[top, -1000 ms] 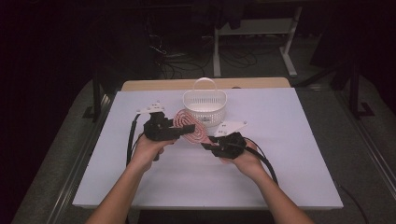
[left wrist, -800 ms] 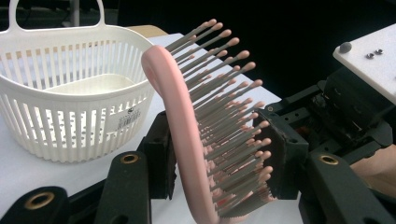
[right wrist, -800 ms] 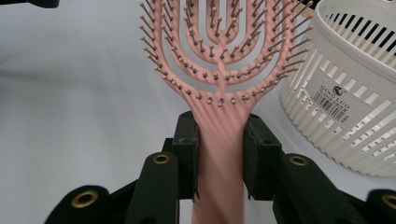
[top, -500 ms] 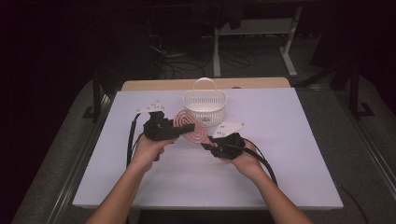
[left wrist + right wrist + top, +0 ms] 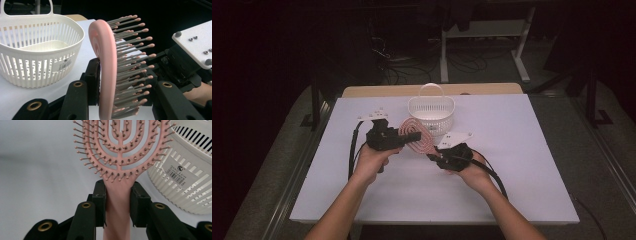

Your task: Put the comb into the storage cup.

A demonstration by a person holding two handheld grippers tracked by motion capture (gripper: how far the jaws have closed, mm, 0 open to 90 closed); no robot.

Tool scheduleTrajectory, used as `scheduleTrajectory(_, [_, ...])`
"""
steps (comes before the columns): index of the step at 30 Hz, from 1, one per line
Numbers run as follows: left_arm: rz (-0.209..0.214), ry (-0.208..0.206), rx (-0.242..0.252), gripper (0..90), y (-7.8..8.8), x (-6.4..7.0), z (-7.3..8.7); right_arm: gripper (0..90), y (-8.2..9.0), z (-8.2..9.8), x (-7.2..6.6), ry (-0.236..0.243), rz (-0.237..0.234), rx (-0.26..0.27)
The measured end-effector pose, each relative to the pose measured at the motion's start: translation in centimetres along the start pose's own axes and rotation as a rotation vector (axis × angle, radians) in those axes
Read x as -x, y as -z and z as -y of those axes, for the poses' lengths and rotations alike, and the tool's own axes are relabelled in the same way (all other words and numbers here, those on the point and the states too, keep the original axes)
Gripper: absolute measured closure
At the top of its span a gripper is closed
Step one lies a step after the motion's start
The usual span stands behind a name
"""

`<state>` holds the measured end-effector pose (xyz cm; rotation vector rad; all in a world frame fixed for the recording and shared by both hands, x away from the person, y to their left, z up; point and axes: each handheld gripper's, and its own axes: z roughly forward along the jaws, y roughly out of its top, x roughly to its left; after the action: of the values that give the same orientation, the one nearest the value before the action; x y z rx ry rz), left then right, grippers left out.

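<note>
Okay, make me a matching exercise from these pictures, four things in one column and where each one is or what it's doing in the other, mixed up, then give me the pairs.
Column one:
1. pink hairbrush
2. white basket
3. left tool
4. right tool

Column two:
A. stands on the table behind the brush
B. shut on the brush's handle
C. held between both tools above the table
D. shut across the brush's head, one jaw at its back and one among its bristles

Pairs: 1-C, 2-A, 3-D, 4-B. The left tool's jaws have just been closing on the brush's head.
</note>
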<state>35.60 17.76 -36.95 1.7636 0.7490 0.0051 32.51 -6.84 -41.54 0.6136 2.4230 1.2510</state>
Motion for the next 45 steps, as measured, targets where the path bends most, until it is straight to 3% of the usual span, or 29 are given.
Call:
scheduleTrajectory(19, [0.007, -0.013, 0.018, 64.7, 0.2, 0.3, -0.2, 64.4, 0.1, -0.1, 0.1, -0.018, -0.019, 0.013])
scheduleTrajectory(32, [-0.015, -0.023, 0.038, 64.8, 0.7, 0.2, -0.4, 49.0, 0.6, -0.1, 0.6, -0.065, -0.051, 0.032])
scheduleTrajectory(45, [-0.045, -0.032, 0.065, 64.9, 1.5, -0.2, -0.5, 32.5, 1.4, 0.2, 1.3, -0.111, -0.069, 0.014])
